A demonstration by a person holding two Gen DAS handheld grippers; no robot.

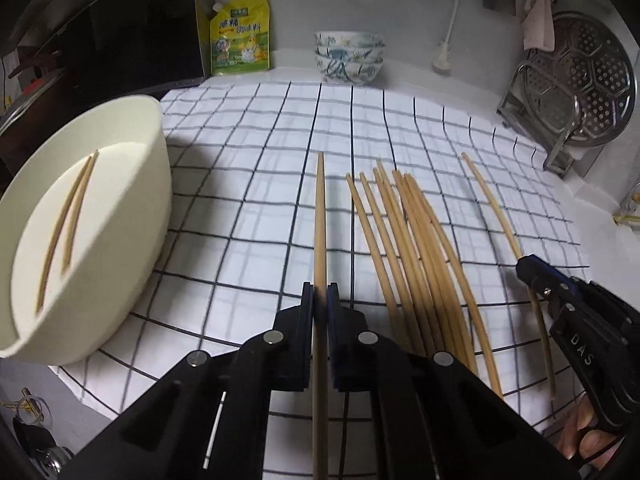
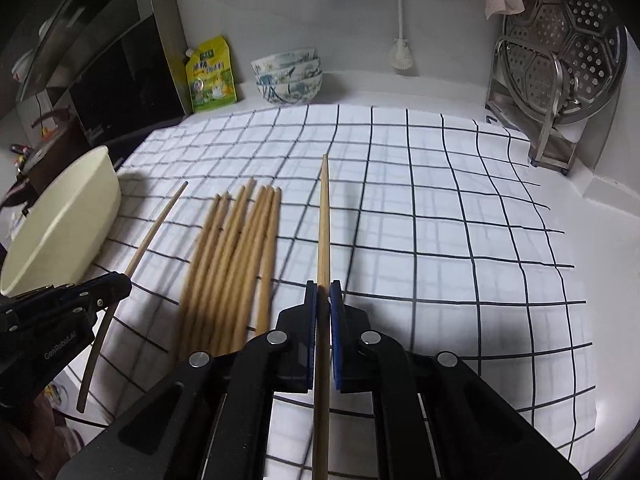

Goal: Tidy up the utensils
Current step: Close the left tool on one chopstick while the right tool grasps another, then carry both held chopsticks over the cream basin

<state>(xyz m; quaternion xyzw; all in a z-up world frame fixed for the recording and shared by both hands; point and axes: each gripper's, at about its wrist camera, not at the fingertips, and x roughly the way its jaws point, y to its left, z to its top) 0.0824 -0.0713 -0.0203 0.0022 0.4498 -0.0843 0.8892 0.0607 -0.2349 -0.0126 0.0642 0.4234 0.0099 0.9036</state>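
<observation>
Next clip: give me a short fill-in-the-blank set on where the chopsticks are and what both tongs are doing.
1. The cream plastic tub contains ___ wooden chopsticks.
2. The left tongs are shut on ___ wooden chopstick.
3. The loose pile of wooden chopsticks lies on the black-and-white ___ cloth.
4. The right tongs hold their chopstick ___ the pile of chopsticks, apart from it.

Missing words: two; one; checked; right of

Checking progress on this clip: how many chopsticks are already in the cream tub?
2. Both chopsticks lie side by side on the floor of the cream tub in the left wrist view. The right wrist view does not show the tub's inside.
</observation>
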